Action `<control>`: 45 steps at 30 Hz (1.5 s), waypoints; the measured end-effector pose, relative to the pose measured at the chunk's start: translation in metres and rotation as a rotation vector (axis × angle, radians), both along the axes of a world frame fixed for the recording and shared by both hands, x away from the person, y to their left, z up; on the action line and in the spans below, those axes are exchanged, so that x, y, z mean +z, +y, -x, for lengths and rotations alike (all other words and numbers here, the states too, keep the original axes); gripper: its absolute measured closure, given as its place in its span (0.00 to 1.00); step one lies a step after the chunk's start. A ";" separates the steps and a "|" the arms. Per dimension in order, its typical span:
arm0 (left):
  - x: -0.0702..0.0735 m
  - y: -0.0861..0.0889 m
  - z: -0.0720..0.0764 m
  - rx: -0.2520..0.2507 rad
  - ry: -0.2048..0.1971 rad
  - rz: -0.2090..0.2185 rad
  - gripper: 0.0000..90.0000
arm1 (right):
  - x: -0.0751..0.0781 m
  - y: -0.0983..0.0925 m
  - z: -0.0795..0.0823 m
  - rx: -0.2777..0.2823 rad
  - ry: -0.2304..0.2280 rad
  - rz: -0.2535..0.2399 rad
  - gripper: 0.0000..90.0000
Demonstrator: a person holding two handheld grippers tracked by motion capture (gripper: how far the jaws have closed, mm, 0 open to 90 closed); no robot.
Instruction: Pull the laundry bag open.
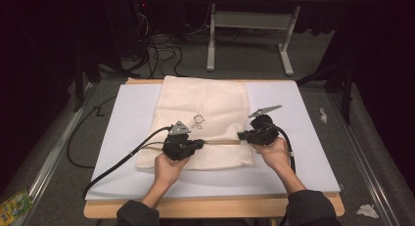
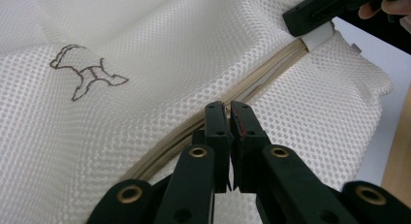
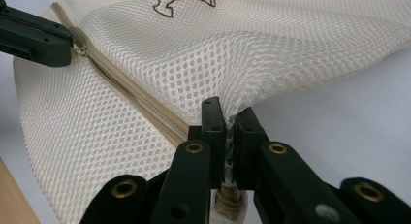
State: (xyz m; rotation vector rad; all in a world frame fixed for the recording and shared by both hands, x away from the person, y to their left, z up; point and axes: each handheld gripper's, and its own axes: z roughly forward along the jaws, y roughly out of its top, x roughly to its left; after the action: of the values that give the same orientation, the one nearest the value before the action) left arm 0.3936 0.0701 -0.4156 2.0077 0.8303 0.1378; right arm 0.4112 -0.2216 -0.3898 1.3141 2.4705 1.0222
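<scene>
Both grippers sit on the mesh bag (image 1: 200,123) on the white sheet (image 1: 298,138) in the high view, left gripper (image 1: 198,144) and right gripper (image 1: 241,135) at opposite zipper ends. Left gripper view: jaws pinched shut at the zipper (image 2: 252,83). Right gripper view: jaws clamp the bag's edge.

Cream-white honeycomb-mesh laundry bag (image 1: 203,116) with a brown outlined animal motif (image 1: 197,121), beige zip (image 2: 252,83), black grippers, pale blue-white sheet (image 1: 132,118) over a light wood tabletop (image 1: 205,207)
</scene>
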 end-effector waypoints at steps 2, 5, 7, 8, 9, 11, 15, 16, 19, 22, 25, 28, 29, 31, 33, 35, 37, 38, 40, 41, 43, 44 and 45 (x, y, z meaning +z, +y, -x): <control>0.000 0.001 0.000 0.001 -0.004 -0.007 0.97 | 0.000 0.000 0.000 0.005 -0.009 0.006 0.97; 0.001 0.002 0.000 0.003 -0.004 -0.006 0.97 | 0.000 0.001 -0.001 0.003 -0.006 0.001 0.97; 0.003 0.004 0.000 0.004 -0.008 -0.002 0.97 | -0.001 0.002 -0.001 0.001 -0.003 0.010 0.97; 0.004 0.005 0.001 0.004 -0.010 -0.001 0.97 | -0.001 0.003 -0.001 -0.001 -0.003 0.006 0.97; 0.004 0.006 0.001 0.006 -0.009 0.000 0.97 | -0.001 0.004 -0.001 0.005 -0.009 0.010 0.97; 0.002 0.008 0.001 0.008 -0.004 0.001 0.97 | -0.001 0.006 0.000 0.013 -0.009 0.015 0.97; 0.001 0.011 0.001 0.016 -0.002 0.007 0.97 | -0.002 0.007 -0.002 0.007 -0.004 0.029 0.97; 0.002 0.011 0.002 0.019 -0.007 0.008 0.97 | -0.002 0.007 -0.002 0.007 -0.007 0.027 0.97; 0.003 0.012 0.001 0.016 -0.009 0.012 0.97 | 0.000 0.008 -0.001 0.010 -0.013 0.036 0.97; 0.004 0.013 0.001 0.018 -0.007 0.015 0.97 | -0.001 0.008 -0.002 0.008 -0.013 0.028 0.97; 0.005 0.014 0.002 0.019 -0.015 0.011 0.97 | 0.000 0.007 -0.001 0.013 -0.022 0.030 0.97; 0.006 0.019 0.001 0.022 -0.015 0.021 0.97 | 0.001 0.006 -0.001 0.020 -0.034 0.029 0.97; 0.007 0.020 0.001 0.024 -0.017 0.019 0.97 | 0.002 0.007 -0.001 0.017 -0.028 0.027 0.97; 0.008 0.023 0.001 0.029 -0.019 0.013 0.97 | 0.002 0.007 -0.001 0.026 -0.038 0.031 0.97; 0.008 0.025 0.001 0.035 -0.015 0.017 0.97 | 0.002 0.007 -0.002 0.026 -0.035 0.027 0.97; 0.008 0.026 0.001 0.035 -0.015 0.014 0.97 | 0.002 0.006 -0.003 0.035 -0.040 0.020 0.97; 0.008 0.026 0.001 0.038 -0.017 0.014 0.97 | 0.002 0.006 -0.002 0.032 -0.035 0.020 0.97; 0.008 0.026 0.001 0.039 -0.015 0.016 0.97 | 0.001 0.006 -0.003 0.034 -0.038 0.025 0.97; 0.008 0.026 0.001 0.036 -0.016 0.016 0.97 | 0.001 0.005 -0.003 0.030 -0.032 0.013 0.97; 0.008 0.027 0.000 0.033 -0.015 0.013 0.97 | 0.001 0.004 -0.003 0.033 -0.036 0.013 0.97; 0.008 0.027 0.000 0.029 -0.010 0.013 0.97 | 0.000 0.004 -0.002 0.033 -0.038 0.016 0.97; 0.008 0.027 0.000 0.029 -0.010 0.013 0.97 | 0.000 0.004 -0.003 0.032 -0.036 0.015 0.97; 0.007 0.027 0.000 0.030 -0.011 0.011 0.97 | 0.000 0.004 -0.003 0.030 -0.033 0.011 0.97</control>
State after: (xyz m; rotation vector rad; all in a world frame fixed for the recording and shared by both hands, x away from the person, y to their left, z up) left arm 0.3938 0.0971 -0.4083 1.9831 0.8523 0.1610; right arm 0.4137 -0.2175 -0.3903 1.2500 2.4750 1.0270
